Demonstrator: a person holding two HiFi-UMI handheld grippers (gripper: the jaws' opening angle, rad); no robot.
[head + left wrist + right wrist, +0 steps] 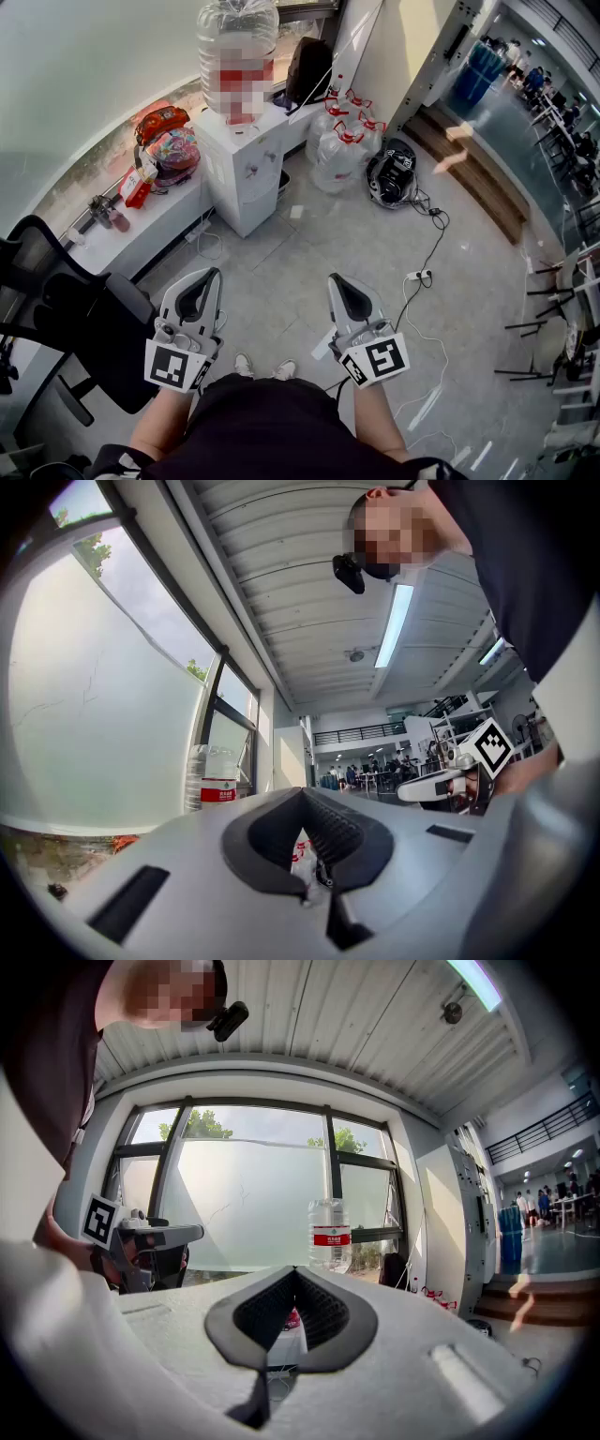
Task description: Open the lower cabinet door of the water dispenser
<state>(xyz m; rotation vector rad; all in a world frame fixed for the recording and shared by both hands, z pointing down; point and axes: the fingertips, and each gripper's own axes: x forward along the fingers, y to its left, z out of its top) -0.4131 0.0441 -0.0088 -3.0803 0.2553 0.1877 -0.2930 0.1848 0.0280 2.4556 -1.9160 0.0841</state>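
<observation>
The white water dispenser (246, 164) stands against the window ledge with a big clear bottle (237, 47) on top. Its lower cabinet door (255, 204) looks closed. My left gripper (210, 276) and right gripper (337, 279) are held side by side in front of the person's body, over the floor and well short of the dispenser. Both are shut with nothing between the jaws. In the left gripper view my left gripper (302, 793) shows the bottle (214, 778) far ahead. In the right gripper view my right gripper (293, 1273) points toward the bottle (330, 1235).
Several water bottles (342, 141) and a black backpack (392, 173) sit on the floor right of the dispenser. A power strip (417, 275) with cables lies at right. A black office chair (84, 319) stands at left. Bags (167, 142) rest on the ledge.
</observation>
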